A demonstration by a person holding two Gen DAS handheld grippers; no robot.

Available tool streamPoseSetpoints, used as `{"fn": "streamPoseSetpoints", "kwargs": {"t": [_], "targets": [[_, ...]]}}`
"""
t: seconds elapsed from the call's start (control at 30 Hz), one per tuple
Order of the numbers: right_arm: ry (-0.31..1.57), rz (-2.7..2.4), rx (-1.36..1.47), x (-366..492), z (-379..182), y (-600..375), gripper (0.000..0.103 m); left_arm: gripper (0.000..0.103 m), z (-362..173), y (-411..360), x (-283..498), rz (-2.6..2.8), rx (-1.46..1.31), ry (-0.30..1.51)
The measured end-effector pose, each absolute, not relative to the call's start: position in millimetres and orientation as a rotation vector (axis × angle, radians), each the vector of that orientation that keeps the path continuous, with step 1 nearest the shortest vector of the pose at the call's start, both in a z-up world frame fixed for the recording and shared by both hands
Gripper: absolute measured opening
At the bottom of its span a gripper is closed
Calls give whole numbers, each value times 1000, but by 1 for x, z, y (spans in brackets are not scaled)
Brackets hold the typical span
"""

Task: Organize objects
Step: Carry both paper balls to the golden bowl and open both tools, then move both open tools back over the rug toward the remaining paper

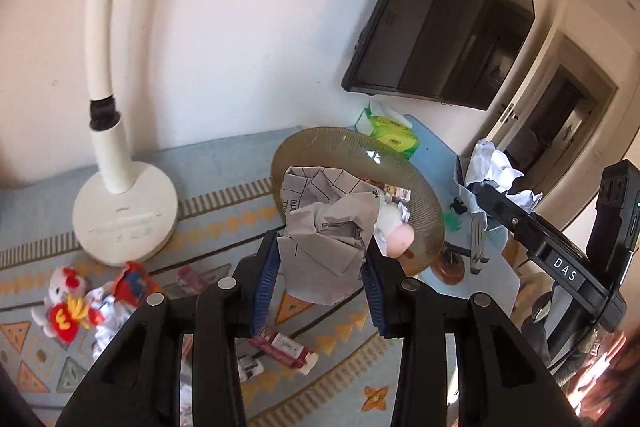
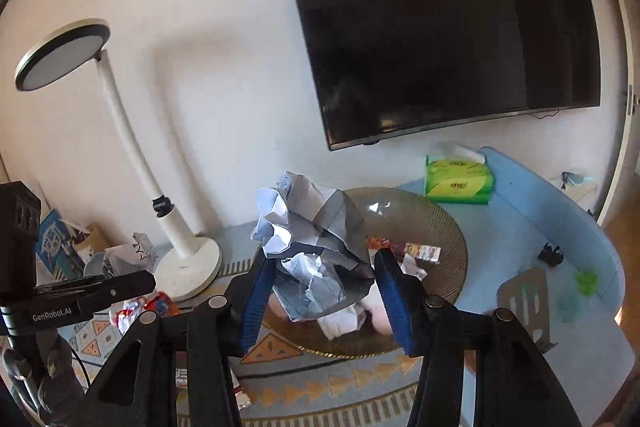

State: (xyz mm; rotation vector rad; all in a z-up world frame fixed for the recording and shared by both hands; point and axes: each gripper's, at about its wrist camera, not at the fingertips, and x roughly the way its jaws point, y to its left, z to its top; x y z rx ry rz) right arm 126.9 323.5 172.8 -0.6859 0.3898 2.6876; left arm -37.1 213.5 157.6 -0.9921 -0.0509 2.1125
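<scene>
My left gripper (image 1: 320,259) is shut on a crumpled grey printed paper ball (image 1: 324,247), held in the air in front of a ribbed amber glass plate (image 1: 352,147). Above the same plate (image 2: 444,227), my right gripper (image 2: 324,259) is shut on a crumpled bluish-white paper wad (image 2: 316,247). The plate holds small snack packets (image 2: 424,251) and a white and pink soft toy (image 1: 396,235). In the left wrist view the right gripper (image 1: 492,195) shows at the right with its paper (image 1: 500,171). In the right wrist view the left gripper (image 2: 120,283) shows at the left.
A white desk lamp (image 1: 124,215) stands by the wall on the patterned blue cloth (image 1: 224,163). A plush doll (image 1: 64,307) and wrappers (image 1: 288,347) lie near the front. A green tissue pack (image 2: 458,183), a slotted spatula (image 2: 524,295) and a wall-mounted TV (image 2: 440,27) are at the right.
</scene>
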Motion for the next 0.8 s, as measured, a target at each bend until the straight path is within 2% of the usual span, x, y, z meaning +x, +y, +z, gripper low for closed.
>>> {"fn": "streamPoseSetpoints", "kwargs": {"t": [0.23, 0.27, 0.3, 0.33, 0.37, 0.4, 0.6, 0.8], "targets": [[479, 2554, -699, 100, 173, 393, 52, 38, 153, 289, -63, 2090, -977, -37], [489, 2547, -705, 97, 170, 398, 52, 42, 150, 295, -65, 2100, -972, -38], [500, 2544, -714, 94, 168, 403, 53, 54, 148, 301, -68, 2117, -967, -41], [508, 2538, -720, 91, 166, 408, 59, 60, 145, 305, -72, 2128, -969, -51], [508, 2528, -730, 88, 164, 412, 65, 78, 143, 308, -76, 2129, -976, -59], [510, 2515, -742, 85, 161, 415, 73, 85, 141, 309, -79, 2130, -979, -69], [493, 2553, -739, 100, 156, 413, 74, 85, 144, 277, -73, 2181, -965, -75], [494, 2601, -760, 117, 158, 384, 74, 85, 181, 210, -36, 2276, -819, -80]]}}
